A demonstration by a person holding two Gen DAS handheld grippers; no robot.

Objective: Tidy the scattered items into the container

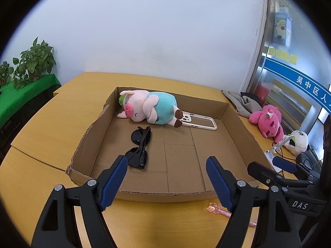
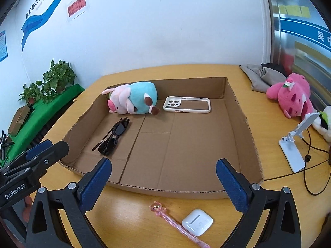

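Left wrist view: the cardboard tray (image 1: 238, 119) is the landmark. The left gripper (image 1: 166, 183) hangs over the tray's near wall, jaws spread wide and holding nothing. Inside the tray, the sunglasses (image 1: 139, 146) lie folded near its left wall, just past the left blue pad. The pig plush (image 1: 149, 108) lies on its side against the tray's far wall, feet touching the phone case (image 1: 201, 122), which lies flat beside it. These three read as already tidied. Outside the tray's near wall, a pink wand (image 1: 219, 209) lies on the table (image 1: 41, 128), partly hidden by the right finger. Beyond the tray's right wall sit a pink plush (image 1: 266, 122) and a white panda plush (image 1: 298, 141).

Right wrist view: the right gripper (image 2: 163, 183) also stands wide and empty, above the tray's (image 2: 240, 111) near wall. Directly below it, outside that wall, lie the pink wand (image 2: 165, 212) and a white earbud case (image 2: 197, 222), touching or nearly so. A white phone stand (image 2: 293, 144) and the pink plush (image 2: 289, 97) sit right of the tray. Judgement: the wide jaws suit a descent onto the earbud case or wand, the nearest items still out; the thin wand will likely need a pinch low to the table.
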